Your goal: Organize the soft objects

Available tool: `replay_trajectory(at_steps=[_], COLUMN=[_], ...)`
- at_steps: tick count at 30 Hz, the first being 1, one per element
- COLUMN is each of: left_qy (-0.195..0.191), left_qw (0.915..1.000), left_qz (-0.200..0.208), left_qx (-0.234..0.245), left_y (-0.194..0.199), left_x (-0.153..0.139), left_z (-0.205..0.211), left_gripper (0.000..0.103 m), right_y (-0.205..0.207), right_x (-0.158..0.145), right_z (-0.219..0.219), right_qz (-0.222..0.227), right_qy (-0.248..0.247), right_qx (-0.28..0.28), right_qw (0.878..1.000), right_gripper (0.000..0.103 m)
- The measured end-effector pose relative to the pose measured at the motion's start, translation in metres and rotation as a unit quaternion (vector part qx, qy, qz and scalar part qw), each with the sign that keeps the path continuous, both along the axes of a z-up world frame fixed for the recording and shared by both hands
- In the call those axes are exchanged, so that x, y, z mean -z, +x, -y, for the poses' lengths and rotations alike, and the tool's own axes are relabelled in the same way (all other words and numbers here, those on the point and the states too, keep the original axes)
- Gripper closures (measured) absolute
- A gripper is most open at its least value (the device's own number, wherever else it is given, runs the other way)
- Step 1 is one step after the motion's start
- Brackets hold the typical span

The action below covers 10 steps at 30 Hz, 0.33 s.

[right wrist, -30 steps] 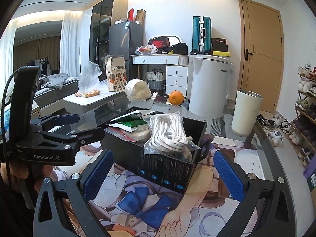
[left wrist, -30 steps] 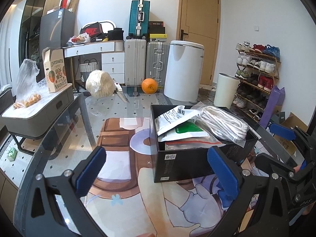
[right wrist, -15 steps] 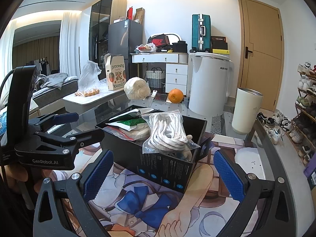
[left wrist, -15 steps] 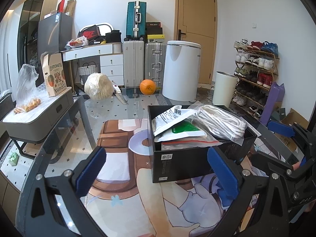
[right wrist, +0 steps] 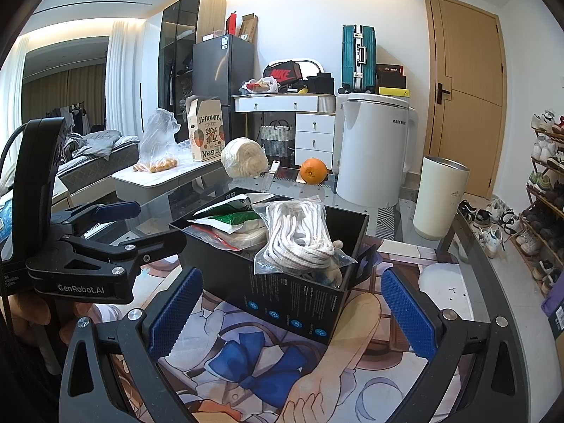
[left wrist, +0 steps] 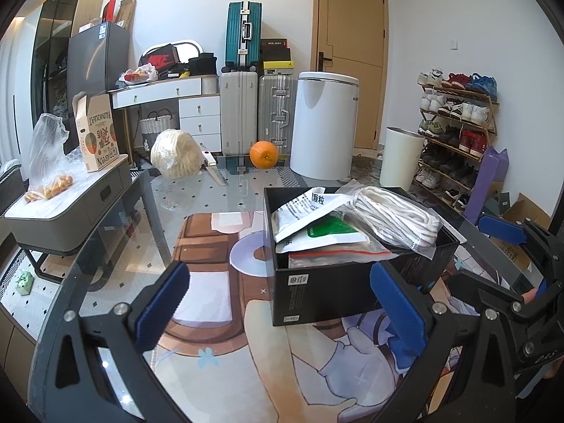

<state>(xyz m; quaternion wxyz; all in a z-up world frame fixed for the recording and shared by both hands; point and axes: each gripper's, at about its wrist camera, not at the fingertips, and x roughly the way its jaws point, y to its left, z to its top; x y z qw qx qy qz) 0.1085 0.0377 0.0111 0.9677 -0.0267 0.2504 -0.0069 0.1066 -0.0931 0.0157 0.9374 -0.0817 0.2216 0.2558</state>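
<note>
Right now my left gripper [left wrist: 280, 303] has its blue pads spread wide with nothing between them, hovering low over the glass table [left wrist: 116, 225] just short of the black box [left wrist: 317, 292]. My right gripper [right wrist: 287, 308] is likewise wide apart and empty, facing the box [right wrist: 292, 303] from the other side, with one corner of it sitting between the two pads in my view. In the right wrist view I can also see the left gripper's black body off to the side, with part of a hand [right wrist: 31, 320] wrapped round its handle.

The box stands on a cartoon-print mat [left wrist: 225, 335] laid on the table. Inside it, a clear bag of white rope [right wrist: 299, 236] is heaped at one end and pokes above the rim; beside it lie a white printed pouch [left wrist: 310, 211], a green-and-white packet [right wrist: 239, 218] and a zip bag with a red seal [left wrist: 338, 253].

Further out on the glass, well apart from the box, I see a bundle of pale yarn in plastic [left wrist: 176, 155], a knife [left wrist: 213, 167] just beside it, and an orange [left wrist: 263, 154]. Beyond the table stand a white appliance [right wrist: 375, 148], a cream bin [right wrist: 440, 197], suitcases [left wrist: 243, 38] and a shoe rack [left wrist: 454, 127].
</note>
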Motion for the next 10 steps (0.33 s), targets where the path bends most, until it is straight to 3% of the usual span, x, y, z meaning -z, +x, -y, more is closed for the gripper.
replay_trajectory(at_steps=[10], left_qy=[-0.002], left_qw=[1.0000], left_qz=[-0.002], left_qx=[-0.003], left_y=[0.0007], left_x=[0.0013], left_z=[-0.0008], left_gripper=[0.000], right_y=[0.0003], right_x=[-0.0002], right_z=[0.0001], right_qz=[0.000], right_qy=[0.000], right_qx=[-0.001], right_qw=[1.000], right_gripper=[0.000])
